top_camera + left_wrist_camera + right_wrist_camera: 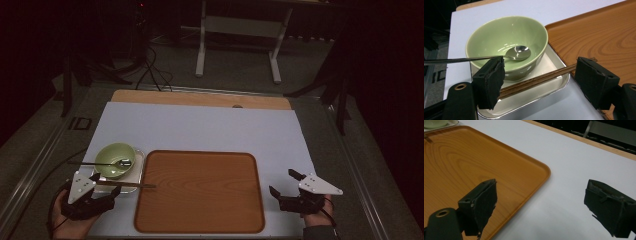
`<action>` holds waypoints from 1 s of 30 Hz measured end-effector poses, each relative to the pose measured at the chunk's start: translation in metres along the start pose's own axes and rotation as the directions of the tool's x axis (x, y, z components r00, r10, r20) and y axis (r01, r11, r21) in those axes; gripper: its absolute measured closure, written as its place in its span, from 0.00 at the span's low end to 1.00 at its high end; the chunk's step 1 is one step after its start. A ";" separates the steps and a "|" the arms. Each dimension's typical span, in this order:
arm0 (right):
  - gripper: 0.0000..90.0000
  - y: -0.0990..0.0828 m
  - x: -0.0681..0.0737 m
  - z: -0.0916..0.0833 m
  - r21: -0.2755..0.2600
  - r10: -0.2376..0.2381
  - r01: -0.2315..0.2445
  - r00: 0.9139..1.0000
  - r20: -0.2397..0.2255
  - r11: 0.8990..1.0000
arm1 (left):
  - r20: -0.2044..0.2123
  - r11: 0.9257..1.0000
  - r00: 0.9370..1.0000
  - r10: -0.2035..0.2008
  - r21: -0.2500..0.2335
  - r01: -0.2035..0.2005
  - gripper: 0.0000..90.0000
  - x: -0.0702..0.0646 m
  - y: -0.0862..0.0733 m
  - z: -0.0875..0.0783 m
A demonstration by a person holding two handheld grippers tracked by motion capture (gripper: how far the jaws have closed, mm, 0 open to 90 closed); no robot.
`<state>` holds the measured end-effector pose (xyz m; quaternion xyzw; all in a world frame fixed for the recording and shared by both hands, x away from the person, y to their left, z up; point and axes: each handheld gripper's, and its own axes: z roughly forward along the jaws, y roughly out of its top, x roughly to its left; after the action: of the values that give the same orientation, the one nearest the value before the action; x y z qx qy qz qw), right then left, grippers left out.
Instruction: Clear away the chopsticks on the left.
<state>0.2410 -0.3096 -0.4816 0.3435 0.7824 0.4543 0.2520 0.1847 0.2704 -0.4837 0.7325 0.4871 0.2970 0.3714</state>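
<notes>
Wooden tray (200, 192), white table cover (200, 127)

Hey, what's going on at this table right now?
A person holds a gripper in each hand. The left gripper, jaws open, sits at the chopsticks lying across a small metal tray that holds a green bowl with a spoon. The right gripper hovers open by the wooden tray.

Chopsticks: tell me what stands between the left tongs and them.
Nothing visible does. The left tongs are open, one jaw on each side of the chopsticks, which lie across the metal tray in front of the green bowl. The spoon rests in the bowl, behind them.
</notes>
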 end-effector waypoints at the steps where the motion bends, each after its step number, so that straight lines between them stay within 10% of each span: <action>1: 0.12 0.000 0.000 0.000 0.000 0.000 0.000 1.000 0.000 1.000 | 0.000 1.000 1.000 0.000 0.000 0.000 0.27 0.000 0.000 0.000; 30: 0.12 0.000 -0.004 0.000 0.002 -0.001 0.001 1.000 0.009 1.000 | -0.030 0.997 0.998 0.057 0.049 -0.056 0.27 0.012 -0.009 0.010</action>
<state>0.2432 -0.3126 -0.4815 0.3453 0.7820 0.4517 0.2554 0.1929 0.2810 -0.4956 0.7500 0.4791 0.3069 0.3373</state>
